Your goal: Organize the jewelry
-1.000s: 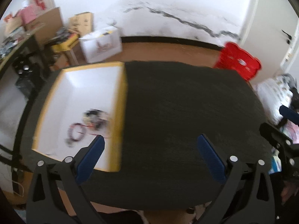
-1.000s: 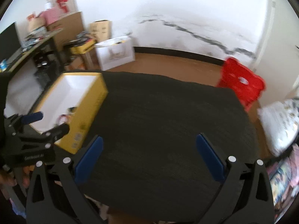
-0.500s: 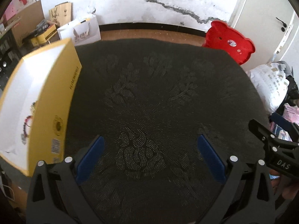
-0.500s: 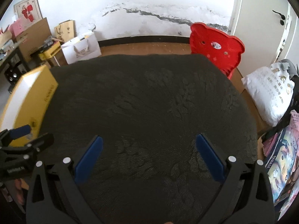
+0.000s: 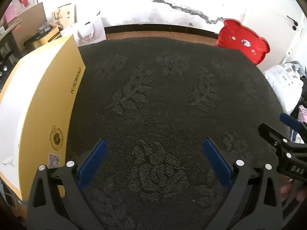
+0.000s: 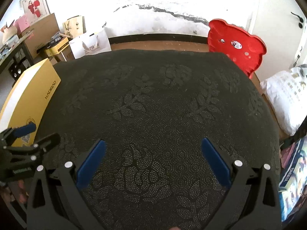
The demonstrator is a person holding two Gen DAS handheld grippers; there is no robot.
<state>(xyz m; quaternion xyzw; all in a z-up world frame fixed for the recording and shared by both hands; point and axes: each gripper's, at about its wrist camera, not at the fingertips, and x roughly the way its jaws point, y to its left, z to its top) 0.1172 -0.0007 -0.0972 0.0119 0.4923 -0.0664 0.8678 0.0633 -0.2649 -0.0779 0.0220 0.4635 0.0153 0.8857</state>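
A yellow box [image 5: 57, 103] with a white inside stands at the table's left edge; from here I see its outer side wall, and any jewelry inside is hidden. The same yellow box [image 6: 36, 97] shows at the left of the right wrist view. My left gripper [image 5: 154, 143] is open over the dark embossed tablecloth [image 5: 163, 95], nothing between its blue pads. My right gripper [image 6: 152, 142] is open too, low over the cloth. Each gripper appears at the edge of the other's view: the left gripper [image 6: 32, 132] and the right gripper [image 5: 276, 122].
A red bear-shaped chair back [image 6: 238, 46] stands behind the table's far right corner. White bags [image 6: 285, 95] lie to the right. Cardboard boxes [image 6: 42, 32] and a white paper bag [image 6: 90, 44] sit on the floor at the far left.
Both grippers swung right and dropped lower over the cloth. The box slid from centre-left to the left edge, so its inside with the jewelry is no longer seen.
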